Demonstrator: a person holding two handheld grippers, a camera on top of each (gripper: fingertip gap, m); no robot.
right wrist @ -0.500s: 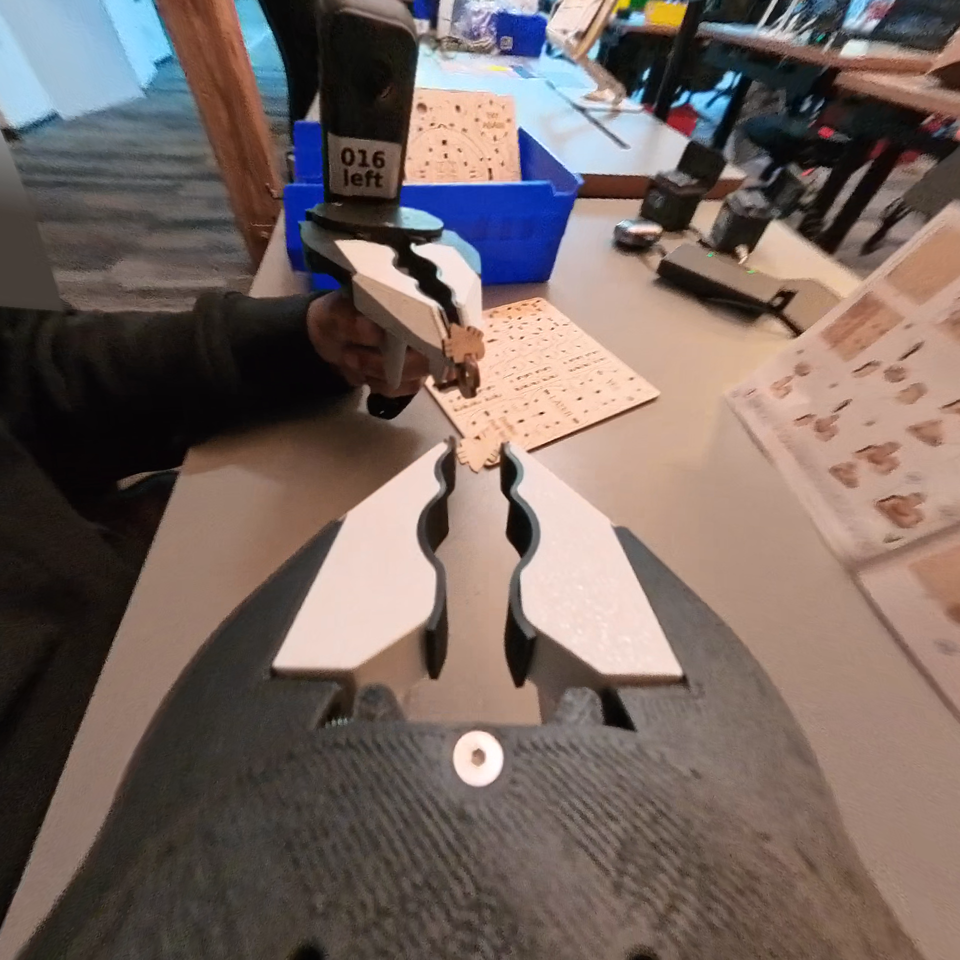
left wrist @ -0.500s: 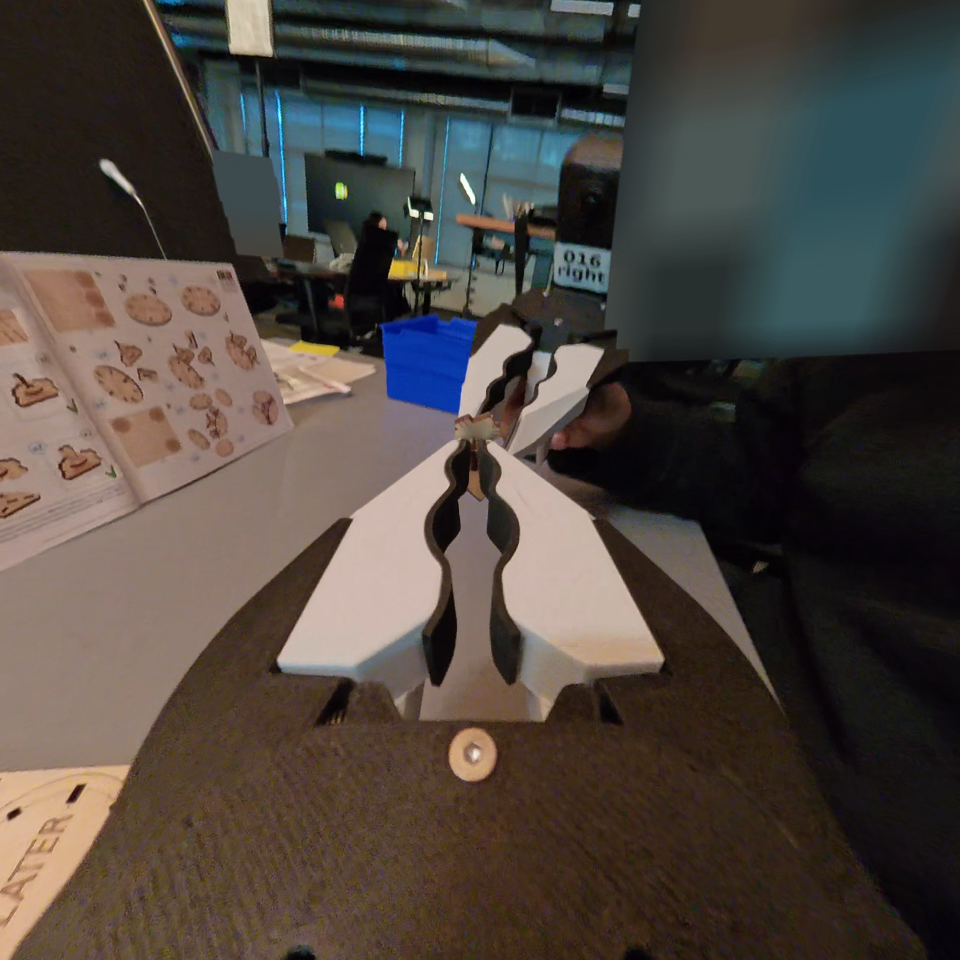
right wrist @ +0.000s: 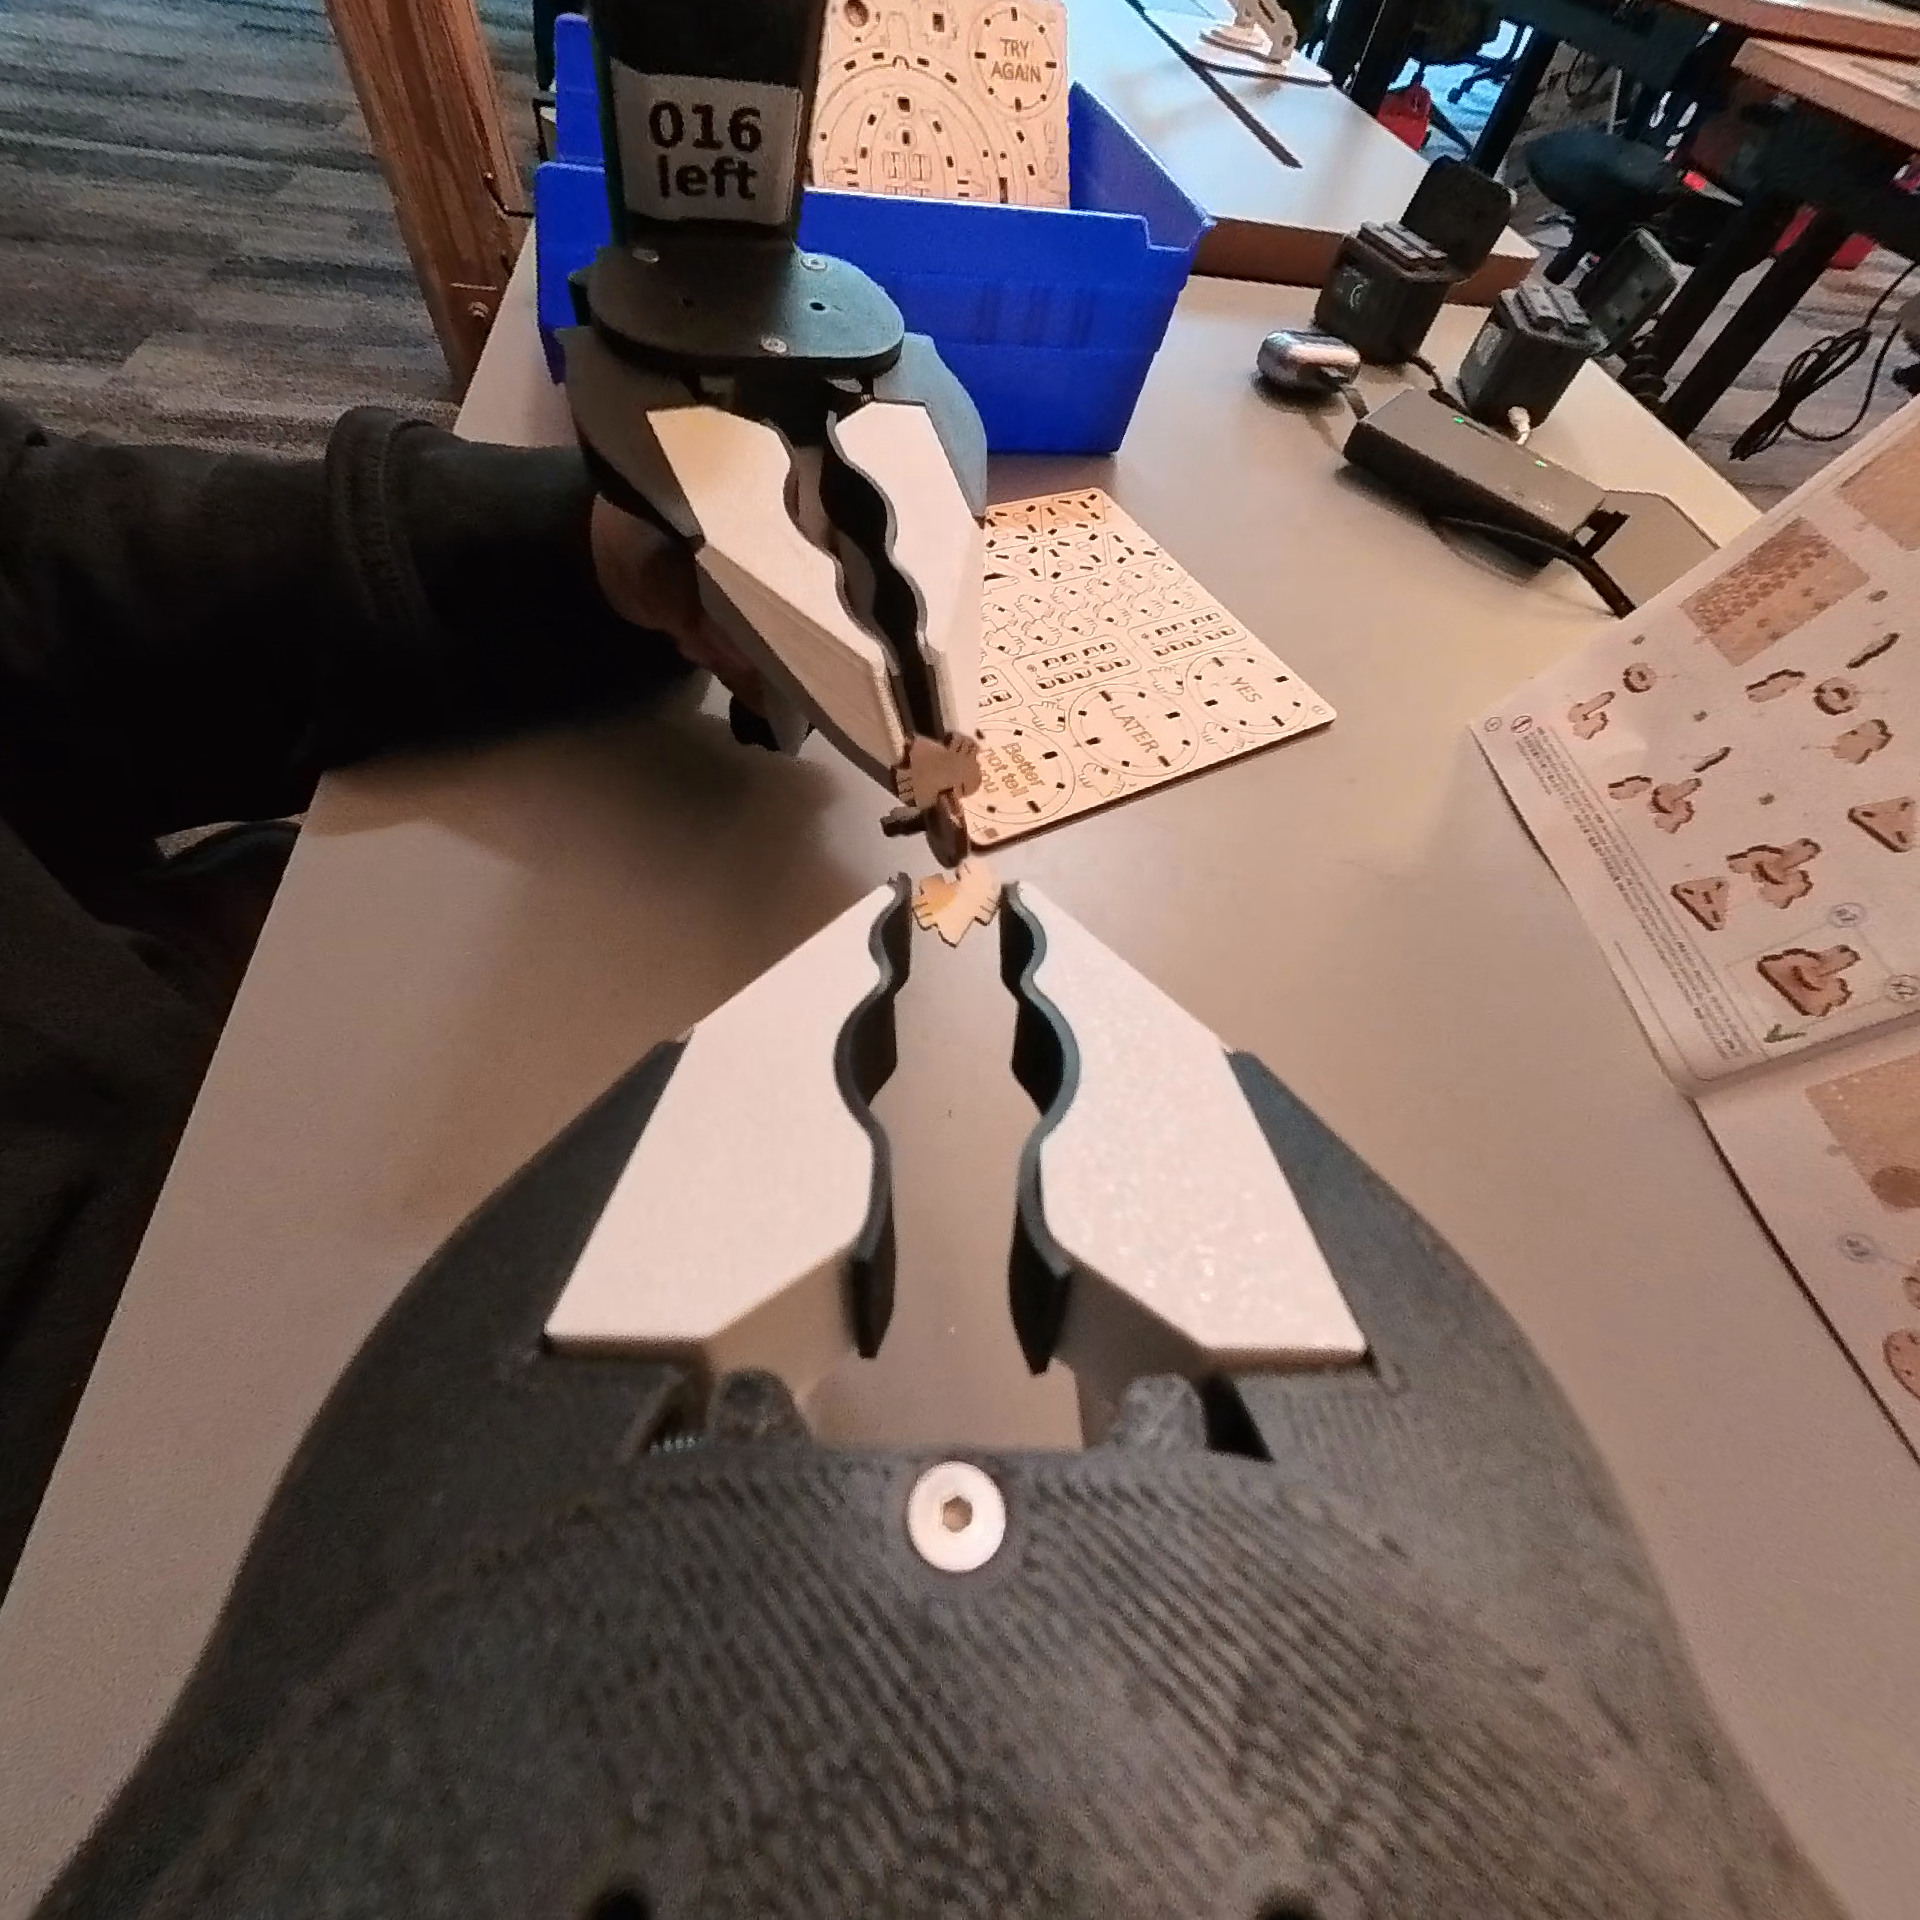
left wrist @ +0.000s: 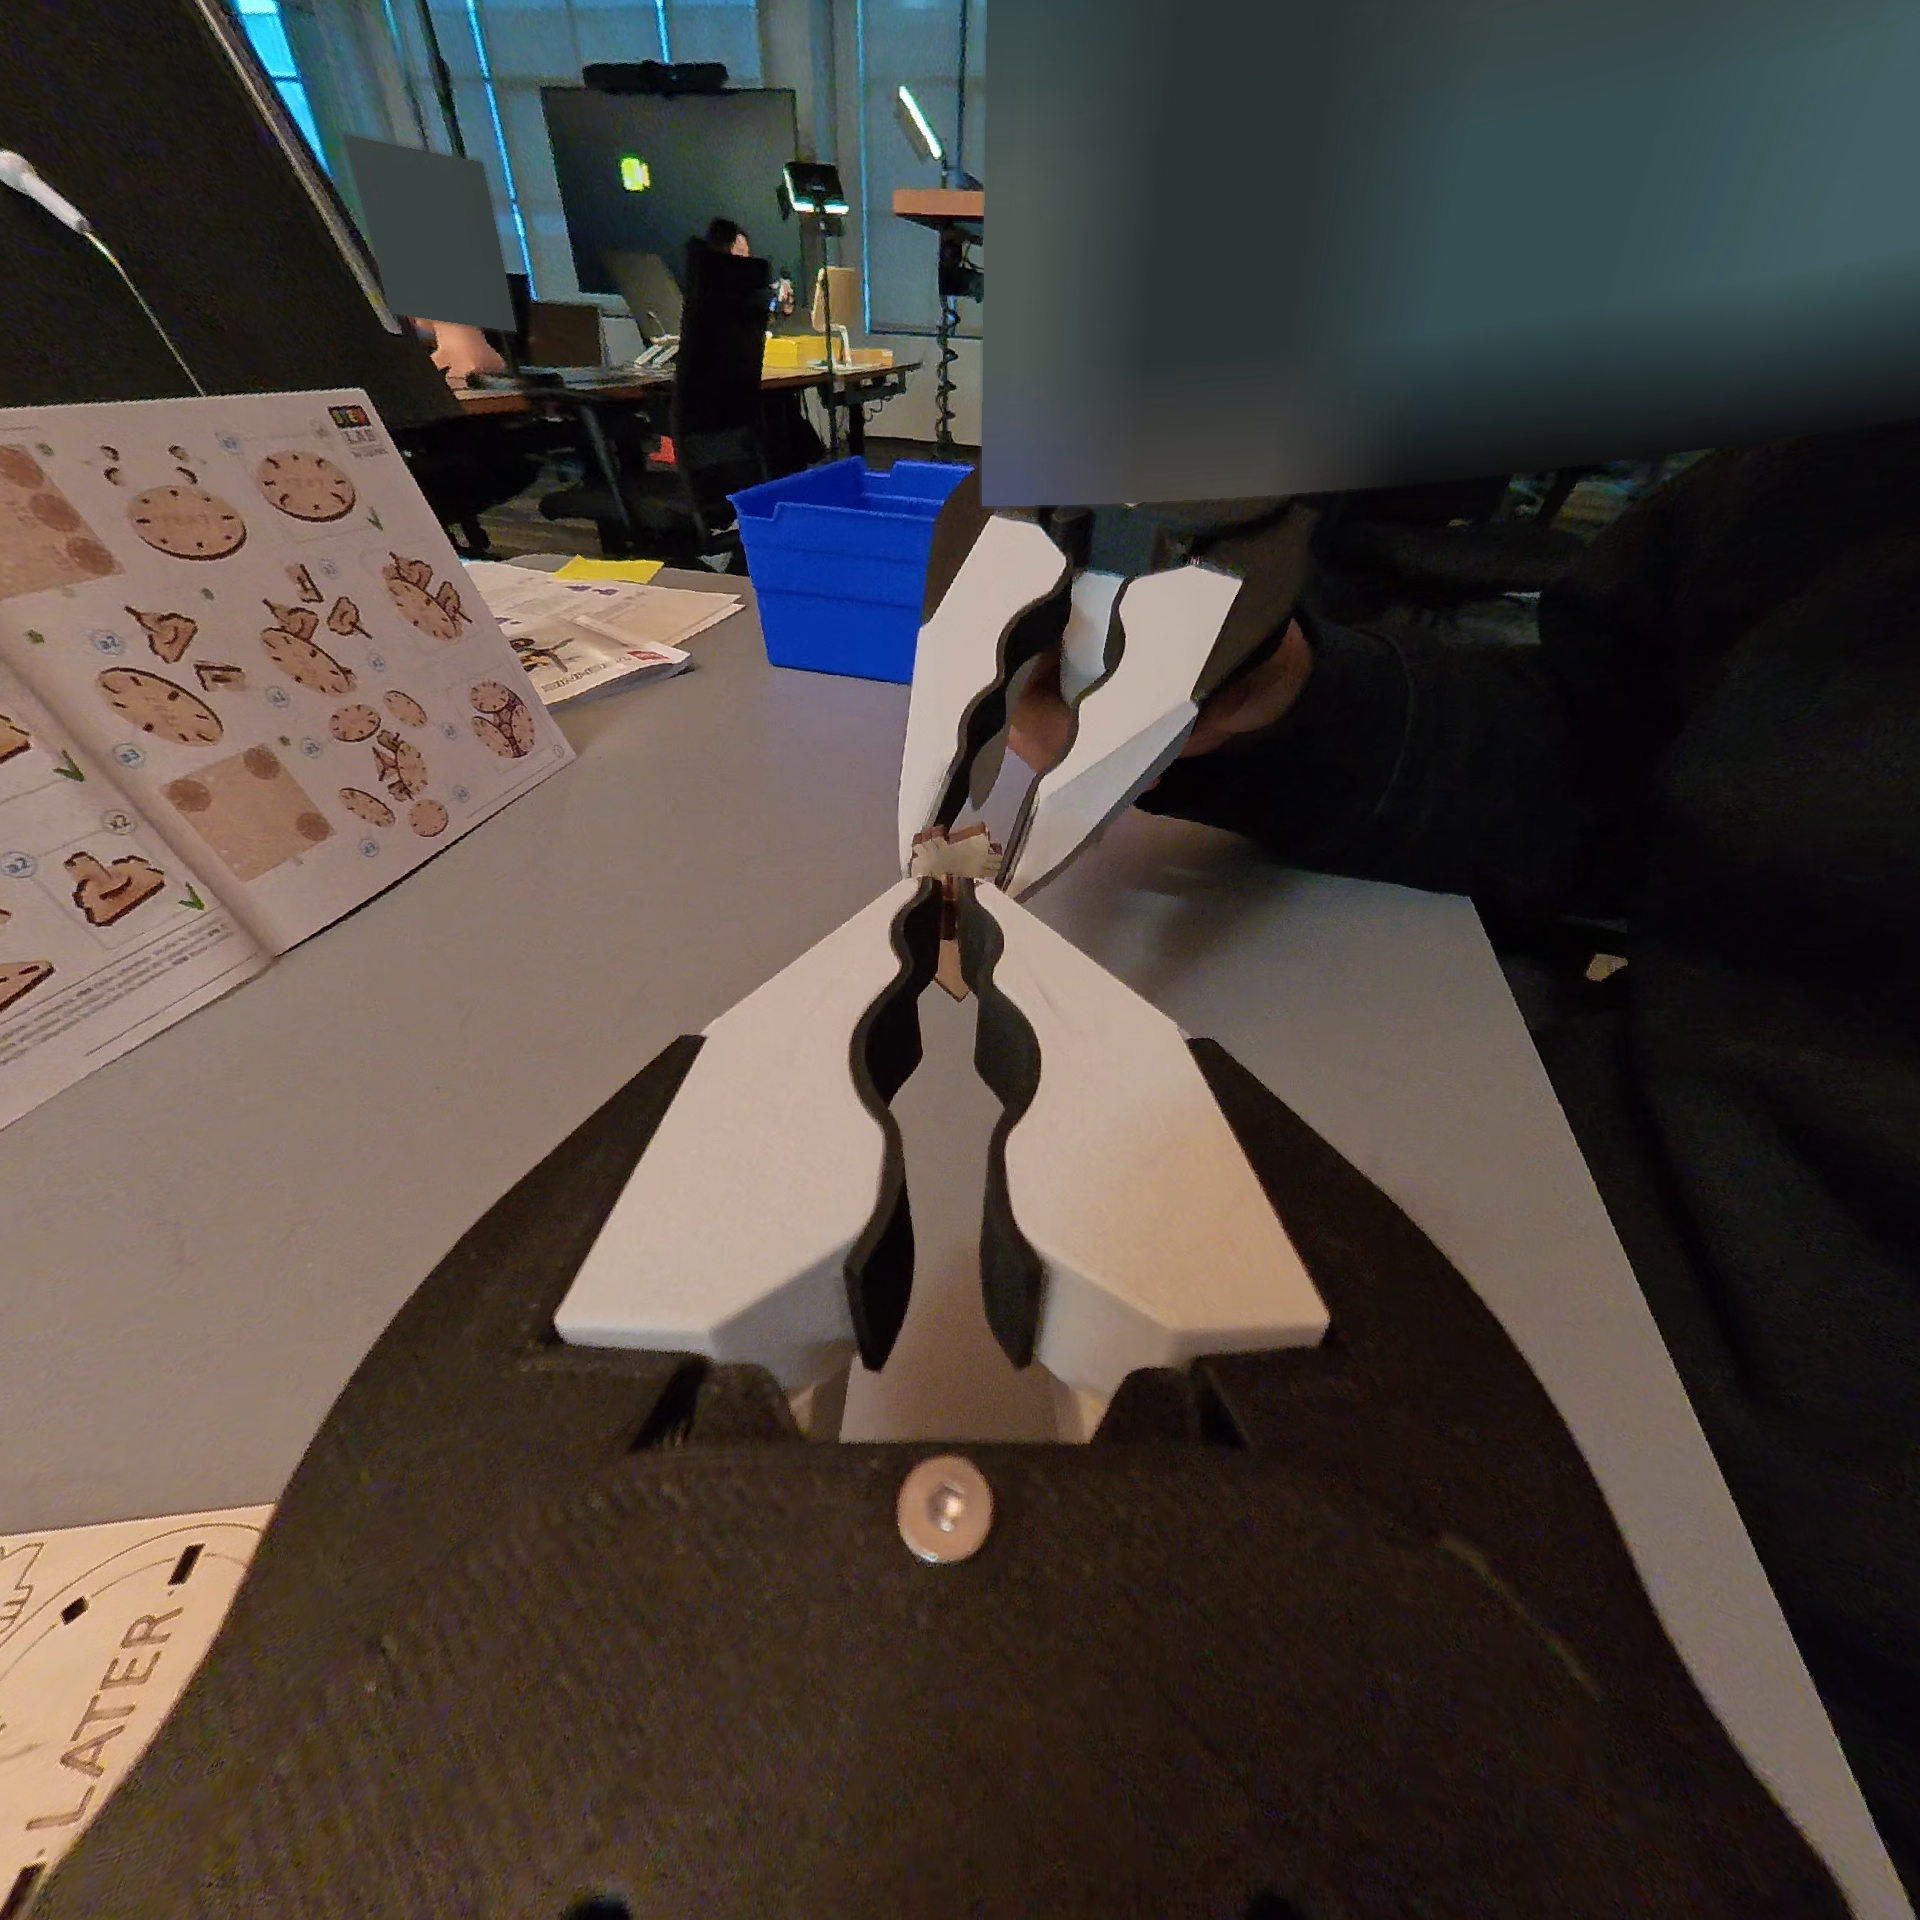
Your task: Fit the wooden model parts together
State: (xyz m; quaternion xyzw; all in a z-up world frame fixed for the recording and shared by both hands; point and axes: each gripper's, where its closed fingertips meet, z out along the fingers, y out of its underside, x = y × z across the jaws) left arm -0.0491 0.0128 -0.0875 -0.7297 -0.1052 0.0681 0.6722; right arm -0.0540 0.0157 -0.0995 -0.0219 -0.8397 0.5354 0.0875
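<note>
Grey bench (right wrist: 1351, 935) in an open workroom, desks beyond. Left gripper (left wrist: 943, 891) clamped tight on a small wooden assembly (left wrist: 948, 940), edge-on here. Right gripper (right wrist: 954, 902) pinching a pale wooden piece (right wrist: 956, 900) by its edges, both pads pressing, just below the assembly (right wrist: 935, 774). Seen only from the right: cut wooden sheet (right wrist: 1164, 665) mid-bench, blue bin (right wrist: 987, 281) at the far edge, black power brick (right wrist: 1475, 468). Seen only from the left: dark sleeve (left wrist: 1507, 707) at the near right edge. Open instruction booklet (left wrist: 208, 675) at the left edge, loose papers (left wrist: 603, 623) behind.
</note>
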